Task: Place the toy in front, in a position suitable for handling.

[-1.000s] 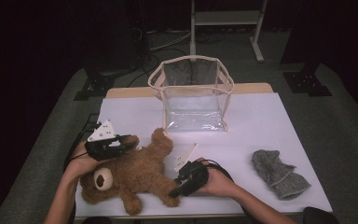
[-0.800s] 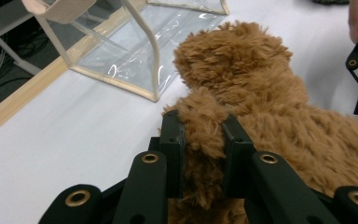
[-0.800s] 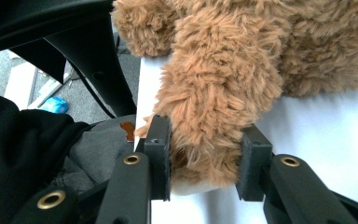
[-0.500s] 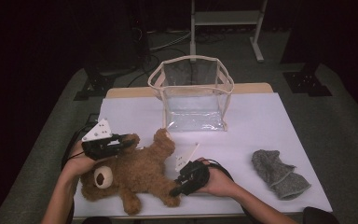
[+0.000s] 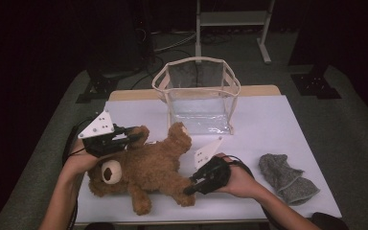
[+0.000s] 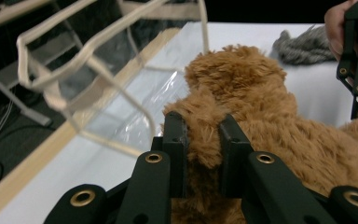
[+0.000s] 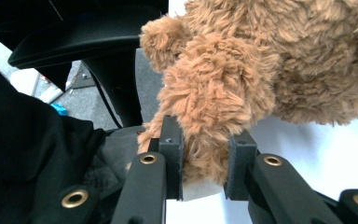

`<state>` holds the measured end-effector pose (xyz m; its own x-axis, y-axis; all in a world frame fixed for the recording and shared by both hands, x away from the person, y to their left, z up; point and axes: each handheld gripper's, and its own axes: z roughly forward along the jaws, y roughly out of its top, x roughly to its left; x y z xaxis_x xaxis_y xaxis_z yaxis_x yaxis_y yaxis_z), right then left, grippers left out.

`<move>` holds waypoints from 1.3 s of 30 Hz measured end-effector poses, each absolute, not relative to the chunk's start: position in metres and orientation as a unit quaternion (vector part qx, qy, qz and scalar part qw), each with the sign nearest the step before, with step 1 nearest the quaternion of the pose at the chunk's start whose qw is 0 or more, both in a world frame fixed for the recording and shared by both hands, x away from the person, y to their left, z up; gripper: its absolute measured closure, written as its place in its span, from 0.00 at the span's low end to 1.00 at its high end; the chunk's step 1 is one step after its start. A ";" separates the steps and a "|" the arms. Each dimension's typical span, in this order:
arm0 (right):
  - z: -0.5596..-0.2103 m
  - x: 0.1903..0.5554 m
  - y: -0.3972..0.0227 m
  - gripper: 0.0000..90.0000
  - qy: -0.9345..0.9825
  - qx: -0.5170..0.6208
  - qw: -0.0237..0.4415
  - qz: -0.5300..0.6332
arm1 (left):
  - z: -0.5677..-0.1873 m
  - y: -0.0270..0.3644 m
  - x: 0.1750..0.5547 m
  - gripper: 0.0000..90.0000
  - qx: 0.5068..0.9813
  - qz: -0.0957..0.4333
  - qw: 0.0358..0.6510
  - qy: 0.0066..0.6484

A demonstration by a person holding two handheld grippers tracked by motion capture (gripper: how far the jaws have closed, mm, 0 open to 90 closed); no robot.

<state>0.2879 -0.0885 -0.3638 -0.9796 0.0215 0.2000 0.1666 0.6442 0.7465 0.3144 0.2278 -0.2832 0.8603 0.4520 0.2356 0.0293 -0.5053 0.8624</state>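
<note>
My left gripper [image 6: 204, 140] clamps the teddy bear's [image 5: 146, 170] arm; my right gripper [image 7: 204, 154], jaws just closing, grips its leg.

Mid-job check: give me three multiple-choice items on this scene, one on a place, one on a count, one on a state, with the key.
1. Where does the grey cloth lie?
A. Inside the clear bag
B. On the table, right of the teddy bear
C. Under the bear

2. How many claws grip the teddy bear?
A. None
B. One
C. Two

3. What state is the clear bag in?
A. Upright, open at the top
B. Folded flat
C. Tipped on its side

Key: 1 B, the high view shows the cloth at the table's right end. 2 C, the left claw and right claw each pinch a furry limb. 3 A, its rim stands open behind the bear.
</note>
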 end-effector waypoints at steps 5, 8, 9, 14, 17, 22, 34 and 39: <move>-0.348 0.280 -0.122 0.80 -0.901 -0.063 0.069 -0.425 | -0.270 0.201 0.317 0.85 0.842 0.217 0.481 0.113; -0.344 0.276 -0.143 0.80 -0.902 -0.075 0.057 -0.422 | -0.268 0.181 0.321 0.85 0.843 0.208 0.487 0.099; -0.343 0.274 -0.150 0.80 -0.902 -0.078 0.055 -0.422 | -0.268 0.173 0.323 0.85 0.844 0.205 0.487 0.093; -0.345 0.266 -0.185 0.80 -0.904 -0.104 0.044 -0.411 | -0.274 0.133 0.331 0.85 0.853 0.185 0.483 0.063; -0.350 0.260 -0.206 0.80 -0.905 -0.120 0.040 -0.406 | -0.282 0.109 0.337 0.85 0.861 0.168 0.477 0.049; -0.365 0.254 -0.236 0.80 -0.903 -0.157 0.038 -0.397 | -0.299 0.077 0.345 0.85 0.870 0.146 0.470 0.033; -0.409 0.262 -0.261 0.72 -0.898 -0.215 0.046 -0.380 | -0.336 0.047 0.368 0.79 0.883 0.100 0.458 0.032; -0.397 0.261 -0.265 0.57 -0.891 -0.211 0.036 -0.401 | -0.333 0.053 0.366 0.74 0.885 0.104 0.452 0.030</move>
